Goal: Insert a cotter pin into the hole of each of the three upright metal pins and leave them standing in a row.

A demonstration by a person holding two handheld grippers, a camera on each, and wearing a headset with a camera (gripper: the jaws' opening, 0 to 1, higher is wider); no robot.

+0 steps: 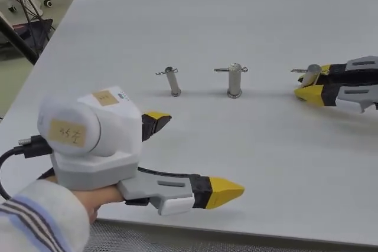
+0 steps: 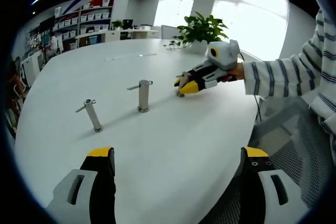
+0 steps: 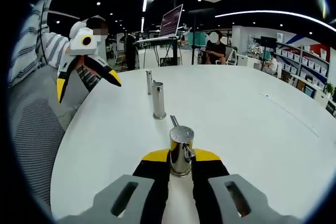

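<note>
**Third pin half-hidden in the right gripper's clamp**

The right gripper [image 1: 303, 85] is cut off by the head view's edge. It is clenched on the rightmost metal pin [image 1: 312, 74], and its yellow tips cover the pin's foot, so I cannot tell whether the foot touches the smooth white table [image 1: 266, 157]. A thin wire cotter pin [image 1: 297, 71] pokes sideways from the pin's top. In the right gripper view the pin's polished, rounded cap shines between the jaws. The middle pin [image 1: 235, 81] stands upright and the left pin [image 1: 173, 81] leans a little. Both are smooth grey cylinders. The left gripper [image 1: 198, 153] is near the table's front edge, jaws spread wide and holding nothing.
</note>
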